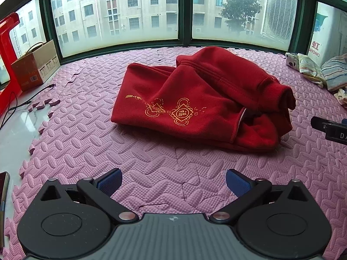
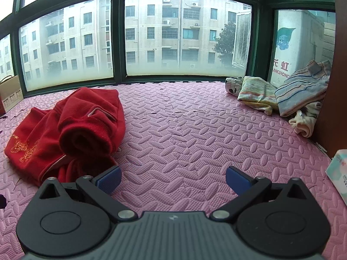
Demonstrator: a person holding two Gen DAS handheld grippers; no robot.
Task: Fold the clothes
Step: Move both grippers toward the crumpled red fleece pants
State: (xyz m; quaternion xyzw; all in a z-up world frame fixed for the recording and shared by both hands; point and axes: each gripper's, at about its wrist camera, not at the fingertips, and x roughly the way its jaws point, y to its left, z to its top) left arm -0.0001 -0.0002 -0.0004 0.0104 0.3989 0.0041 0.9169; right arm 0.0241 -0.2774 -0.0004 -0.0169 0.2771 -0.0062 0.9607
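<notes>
Left gripper [image 1: 173, 184] and right gripper [image 2: 173, 179] hovering over pink mat [image 1: 86, 151], fingers apart, red garment [image 1: 195, 99] ahead.

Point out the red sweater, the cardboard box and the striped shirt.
red sweater [image 1: 195, 99], left wrist view, on its gold-printed front.
cardboard box [image 1: 35, 66], left wrist view, on its front face.
striped shirt [image 2: 301, 93], right wrist view, on its folded body.
</notes>
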